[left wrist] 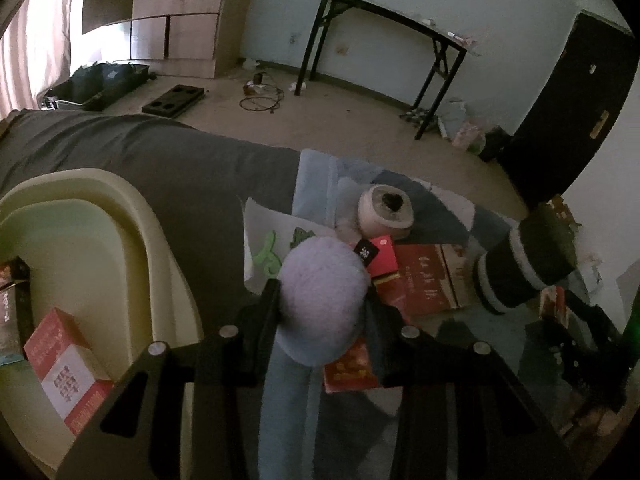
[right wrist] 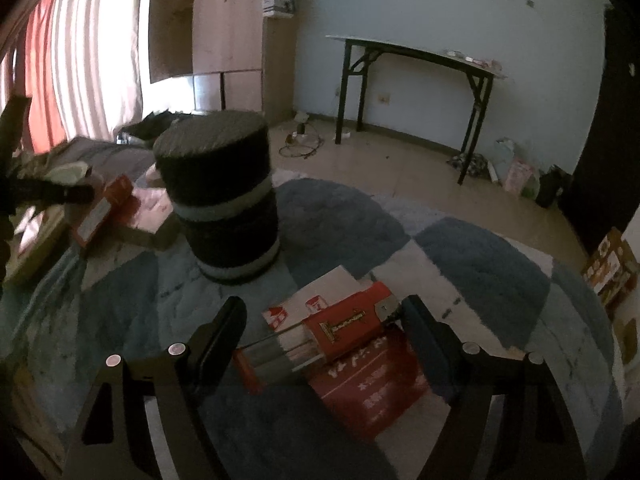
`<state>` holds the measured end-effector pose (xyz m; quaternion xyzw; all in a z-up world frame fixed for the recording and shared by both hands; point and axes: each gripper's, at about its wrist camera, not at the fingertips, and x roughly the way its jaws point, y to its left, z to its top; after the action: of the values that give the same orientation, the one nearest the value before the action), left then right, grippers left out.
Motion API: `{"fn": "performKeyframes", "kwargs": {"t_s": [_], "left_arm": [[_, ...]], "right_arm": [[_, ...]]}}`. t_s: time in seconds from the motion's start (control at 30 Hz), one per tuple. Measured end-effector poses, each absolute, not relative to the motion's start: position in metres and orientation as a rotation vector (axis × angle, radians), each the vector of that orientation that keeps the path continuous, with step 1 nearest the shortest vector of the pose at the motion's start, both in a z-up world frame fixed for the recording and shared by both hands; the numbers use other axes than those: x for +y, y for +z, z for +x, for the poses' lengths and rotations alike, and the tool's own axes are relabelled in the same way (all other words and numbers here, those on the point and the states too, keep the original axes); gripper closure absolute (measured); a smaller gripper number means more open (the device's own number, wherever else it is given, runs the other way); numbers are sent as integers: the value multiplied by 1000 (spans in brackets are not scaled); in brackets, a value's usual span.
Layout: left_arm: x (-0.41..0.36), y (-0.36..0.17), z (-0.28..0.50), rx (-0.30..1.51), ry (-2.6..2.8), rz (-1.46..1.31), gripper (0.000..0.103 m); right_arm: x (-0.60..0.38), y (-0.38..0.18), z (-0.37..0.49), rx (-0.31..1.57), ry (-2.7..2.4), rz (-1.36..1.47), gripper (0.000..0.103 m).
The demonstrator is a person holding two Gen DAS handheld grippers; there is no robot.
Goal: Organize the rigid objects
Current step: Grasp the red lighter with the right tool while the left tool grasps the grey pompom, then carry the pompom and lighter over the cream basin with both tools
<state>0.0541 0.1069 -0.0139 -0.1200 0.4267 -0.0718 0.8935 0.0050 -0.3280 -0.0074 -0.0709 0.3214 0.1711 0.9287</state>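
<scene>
Both wrist views close, angled down – share striped cylinder.

A pale lilac fuzzy ball sits between black gripper fingers. The tub is cream, and the box in it is red with a white panel bearing red characters. The cloth beneath the tub is dark grey. The cylinder is black with pale grey-white bands. The rug has a pattern of blue and white patches. On it lie a red packet with a gold emblem and a red box with white characters. The curtain is striped in red and white; the wall is pale blue.
</scene>
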Motion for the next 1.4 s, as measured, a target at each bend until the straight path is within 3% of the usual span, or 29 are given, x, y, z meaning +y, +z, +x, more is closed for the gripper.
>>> {"fn": "performKeyframes", "kwargs": {"t_s": [0.87, 1.2, 1.4], "left_arm": [[114, 11, 38, 812, -157, -263, 63], [190, 56, -8, 672, 64, -289, 63], [272, 44, -39, 679, 265, -405, 63]], "right_arm": [[-329, 7, -2, 600, 421, -59, 23], [-272, 45, -29, 463, 700, 2, 23], [-190, 56, -41, 454, 925, -16, 23]]}}
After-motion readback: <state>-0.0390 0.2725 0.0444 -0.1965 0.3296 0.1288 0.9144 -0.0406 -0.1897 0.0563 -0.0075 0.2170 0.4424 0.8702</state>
